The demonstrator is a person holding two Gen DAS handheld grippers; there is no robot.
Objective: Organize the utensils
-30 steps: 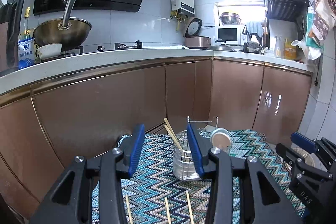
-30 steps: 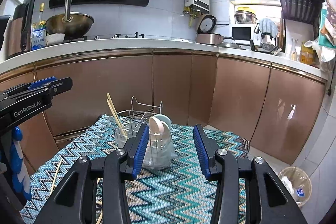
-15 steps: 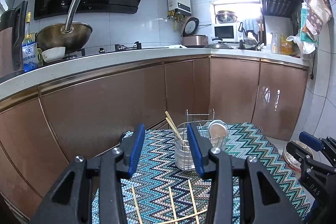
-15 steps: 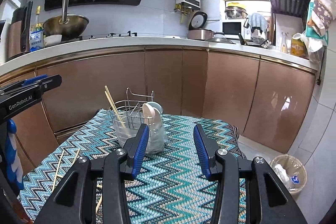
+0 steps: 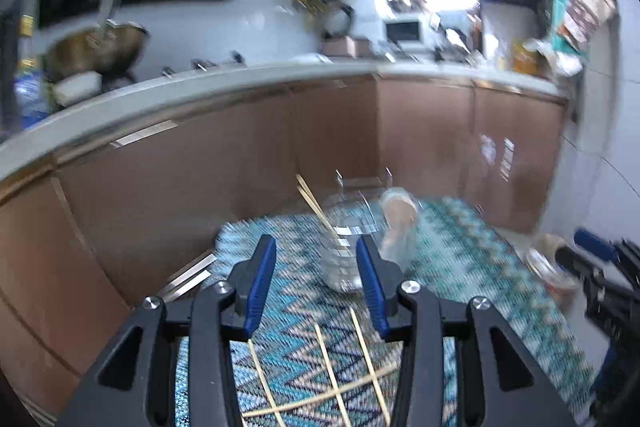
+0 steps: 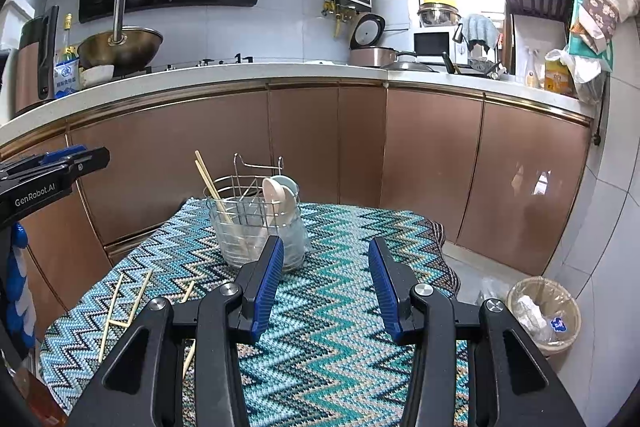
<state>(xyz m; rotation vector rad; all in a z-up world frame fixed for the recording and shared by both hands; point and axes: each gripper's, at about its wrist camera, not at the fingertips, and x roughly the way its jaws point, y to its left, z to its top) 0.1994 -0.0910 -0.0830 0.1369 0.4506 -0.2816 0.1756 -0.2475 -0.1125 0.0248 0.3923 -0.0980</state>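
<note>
The left tool (image 5: 316,267) hangs with its jaws apart and nothing between them, above loose chopsticks (image 5: 332,375) scattered near the tabletop's (image 6: 340,327) near left corner. The right tool (image 6: 326,267) is likewise released and empty over the zigzag cloth. Toward the far edge stands a wire utensil holder (image 6: 244,227) with 2 chopsticks (image 6: 208,179) leaning in it, a pale spoon (image 6: 276,195) just beside.

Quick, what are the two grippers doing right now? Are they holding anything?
Left gripper: open, holding nothing.
Right gripper: open, holding nothing.
</note>
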